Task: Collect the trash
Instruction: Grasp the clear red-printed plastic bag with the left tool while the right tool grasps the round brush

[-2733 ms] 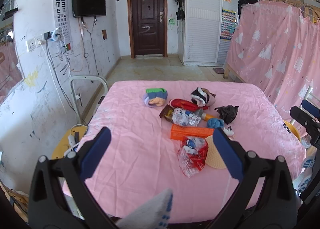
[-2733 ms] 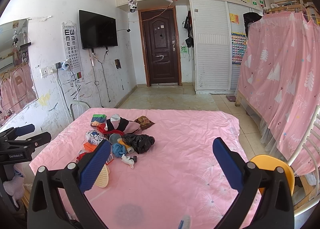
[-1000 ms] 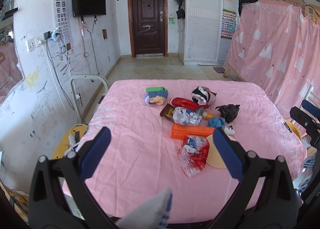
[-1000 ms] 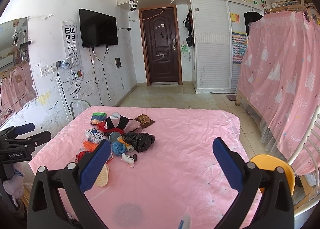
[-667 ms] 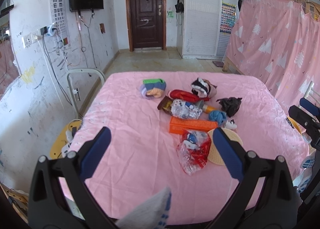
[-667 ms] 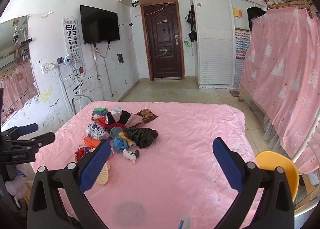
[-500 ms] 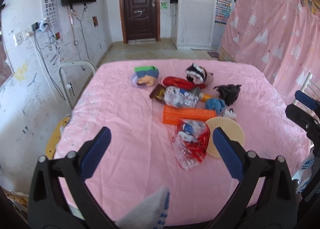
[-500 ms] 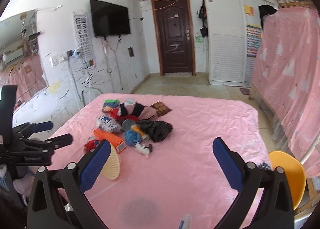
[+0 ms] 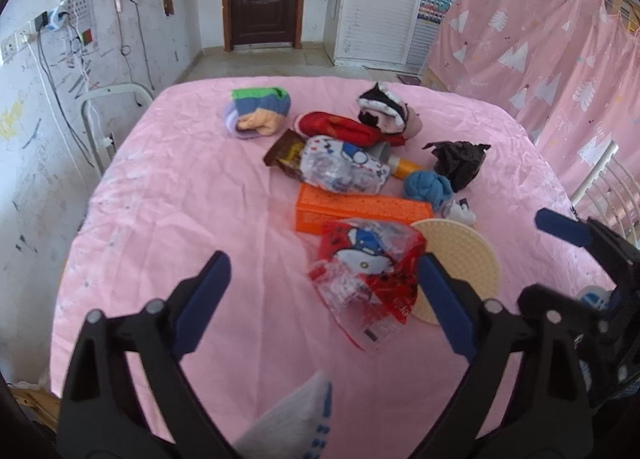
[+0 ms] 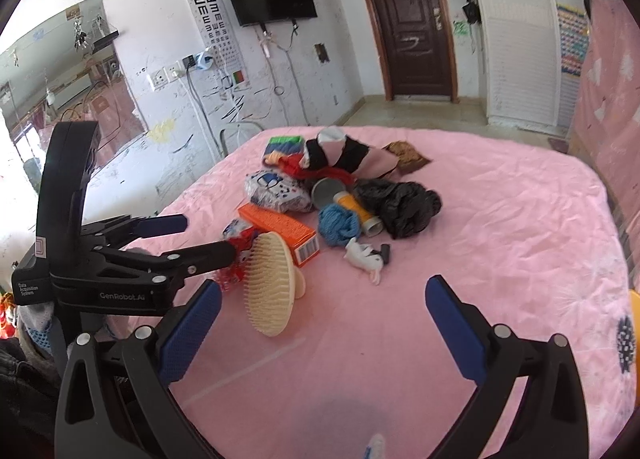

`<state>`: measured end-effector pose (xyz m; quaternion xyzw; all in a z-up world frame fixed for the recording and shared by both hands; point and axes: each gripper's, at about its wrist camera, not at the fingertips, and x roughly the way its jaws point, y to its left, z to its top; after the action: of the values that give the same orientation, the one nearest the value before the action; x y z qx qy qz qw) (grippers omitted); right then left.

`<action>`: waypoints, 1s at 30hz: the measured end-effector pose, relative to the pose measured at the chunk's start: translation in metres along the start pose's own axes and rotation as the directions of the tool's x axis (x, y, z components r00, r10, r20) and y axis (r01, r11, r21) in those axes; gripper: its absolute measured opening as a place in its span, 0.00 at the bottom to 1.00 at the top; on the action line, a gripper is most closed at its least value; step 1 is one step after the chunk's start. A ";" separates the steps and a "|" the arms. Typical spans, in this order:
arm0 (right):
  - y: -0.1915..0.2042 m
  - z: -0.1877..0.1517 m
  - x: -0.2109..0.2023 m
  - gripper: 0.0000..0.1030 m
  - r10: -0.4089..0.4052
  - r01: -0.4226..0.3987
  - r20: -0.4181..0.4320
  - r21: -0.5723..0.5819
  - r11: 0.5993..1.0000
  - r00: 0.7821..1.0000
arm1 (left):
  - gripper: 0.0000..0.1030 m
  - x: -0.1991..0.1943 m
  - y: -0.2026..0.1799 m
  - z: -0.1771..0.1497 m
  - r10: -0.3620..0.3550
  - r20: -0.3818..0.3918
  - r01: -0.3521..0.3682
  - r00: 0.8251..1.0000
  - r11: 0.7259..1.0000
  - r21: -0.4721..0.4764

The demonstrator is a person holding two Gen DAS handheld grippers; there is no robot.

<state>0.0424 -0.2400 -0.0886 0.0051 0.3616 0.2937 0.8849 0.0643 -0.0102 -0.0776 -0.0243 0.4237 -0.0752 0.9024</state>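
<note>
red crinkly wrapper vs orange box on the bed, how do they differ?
The red wrapper is crumpled, part-clear plastic with a cartoon print; the orange box is rigid, opaque cardboard with straight edges. The wrapper lies nearest the open left gripper; the box sits just behind it, under the clear bag. Both lie on the pink sheet, ungrasped.

A pink-covered table (image 9: 168, 195) fills the view, seen past the wide-open blue pads of the left gripper (image 9: 322, 291) in the near foreground. A crumpled red and clear plastic wrapper (image 9: 366, 275) lies just beyond the right pad, touching a round cream brush (image 9: 468, 259). Farther off sit an orange box (image 9: 360, 211), a crushed clear bottle (image 9: 340, 171), a blue yarn ball (image 9: 428, 187) and a black plastic bag (image 9: 458, 163). The right gripper (image 9: 568, 227) shows at the right edge.
</note>
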 end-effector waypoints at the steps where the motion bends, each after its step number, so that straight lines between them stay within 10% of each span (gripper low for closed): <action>1: 0.000 0.001 0.002 0.89 0.005 -0.005 -0.010 -0.002 1.000 1.000 | 0.78 0.003 0.000 0.001 -0.022 -0.008 0.022 1.000 1.000 -0.007; 10: 0.006 0.005 0.026 0.60 0.039 -0.040 -0.078 -0.020 0.999 0.996 | 0.39 0.019 0.009 -0.003 -0.184 -0.046 0.181 0.982 0.981 -0.069; 22: 0.016 0.009 0.051 0.21 0.068 -0.071 -0.152 -0.013 0.997 0.986 | 0.36 -0.011 0.023 -0.004 -0.149 0.025 0.151 0.988 0.986 -0.072; 30: 0.013 0.009 0.037 0.17 0.067 -0.067 -0.097 0.006 0.998 0.993 | 0.37 -0.022 0.021 -0.004 -0.122 0.046 0.124 0.992 0.990 -0.062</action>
<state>0.0624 -0.2083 -0.1024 0.0043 0.4040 0.3227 0.8559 0.0498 0.0140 -0.0651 -0.0810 0.4046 -0.1165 0.9034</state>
